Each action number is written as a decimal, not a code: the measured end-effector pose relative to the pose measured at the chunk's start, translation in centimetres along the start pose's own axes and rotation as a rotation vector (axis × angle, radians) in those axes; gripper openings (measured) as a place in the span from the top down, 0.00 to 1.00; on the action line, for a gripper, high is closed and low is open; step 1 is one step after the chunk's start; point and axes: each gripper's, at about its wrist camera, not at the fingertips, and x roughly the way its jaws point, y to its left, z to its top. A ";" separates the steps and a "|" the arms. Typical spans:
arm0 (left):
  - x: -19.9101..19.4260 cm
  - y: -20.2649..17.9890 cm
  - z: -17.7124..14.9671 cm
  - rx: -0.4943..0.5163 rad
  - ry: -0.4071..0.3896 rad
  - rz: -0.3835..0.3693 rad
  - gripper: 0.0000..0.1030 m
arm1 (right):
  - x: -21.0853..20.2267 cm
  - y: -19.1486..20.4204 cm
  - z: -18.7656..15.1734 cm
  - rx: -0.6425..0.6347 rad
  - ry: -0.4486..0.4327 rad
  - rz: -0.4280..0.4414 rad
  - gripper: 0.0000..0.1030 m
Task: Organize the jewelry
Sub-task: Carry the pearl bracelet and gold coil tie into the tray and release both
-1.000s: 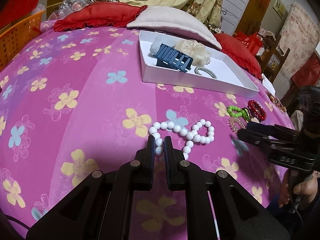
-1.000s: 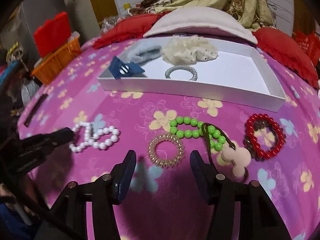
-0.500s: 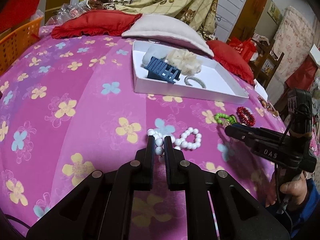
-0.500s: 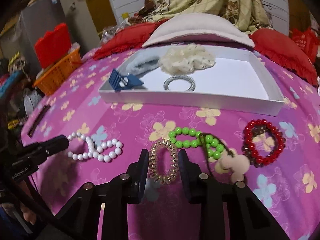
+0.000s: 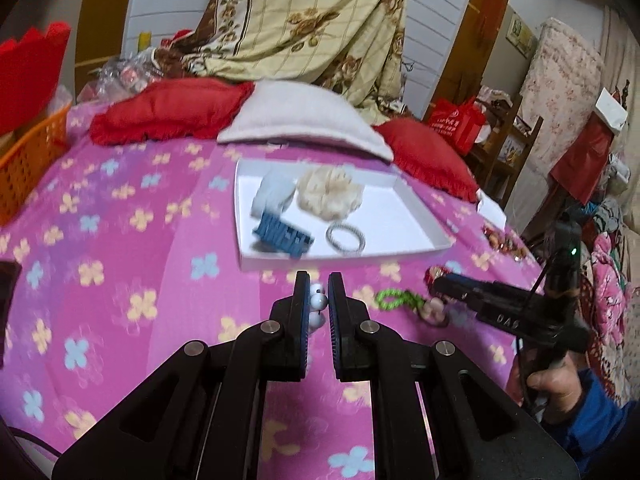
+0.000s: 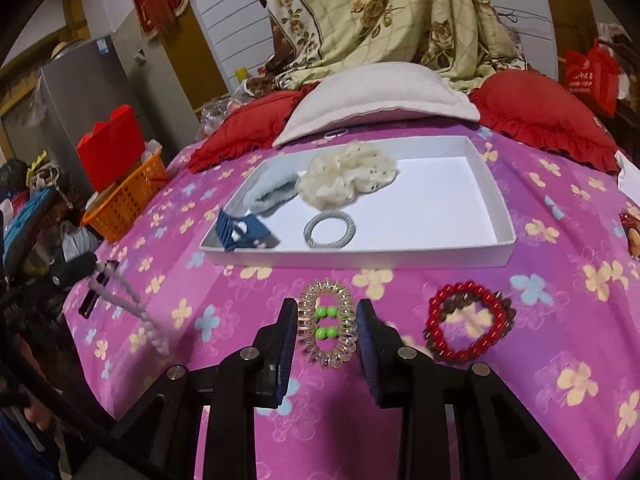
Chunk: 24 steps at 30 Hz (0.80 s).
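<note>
My left gripper (image 5: 319, 286) is shut on a white bead bracelet (image 5: 318, 302), lifted off the pink bedspread; the right wrist view shows the bracelet (image 6: 132, 300) hanging from the left gripper (image 6: 105, 272). My right gripper (image 6: 326, 314) is shut on a clear spiral hair tie (image 6: 326, 322), held above the bed. The white tray (image 6: 496, 216) lies ahead, holding a blue hair claw (image 6: 240, 232), a silver ring band (image 6: 330, 230), a cream scrunchie (image 6: 348, 174) and a pale blue scrunchie (image 6: 270, 192). The tray (image 5: 416, 204) also shows in the left wrist view.
A green bead bracelet (image 5: 394, 298) and a red bead bracelet (image 6: 466, 326) lie on the bedspread before the tray. Red cushions (image 6: 544, 118) and a grey pillow (image 6: 380, 98) lie behind the tray. An orange basket (image 6: 128, 200) stands at the bed's left edge.
My left gripper has lifted the white bead bracelet off the bed toward the tray. My right gripper has closed on the spiral hair tie and raised it.
</note>
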 end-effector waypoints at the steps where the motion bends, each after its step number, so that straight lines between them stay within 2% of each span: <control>1: -0.1 -0.2 0.7 0.001 -0.005 -0.004 0.93 | -0.1 -0.2 0.5 0.002 -0.006 -0.001 0.72; 8: 0.1 -2.2 5.2 0.026 -0.028 -0.050 0.93 | 0.3 -2.5 4.6 0.011 -0.033 -0.025 0.72; 13: 2.7 -4.7 8.0 0.078 -0.010 -0.059 0.93 | 2.7 -4.9 7.4 0.039 0.003 -0.039 0.72; 24: 13.9 -10.7 10.7 0.133 0.115 -0.089 0.93 | 10.6 -11.0 12.8 0.121 0.131 -0.058 0.72</control>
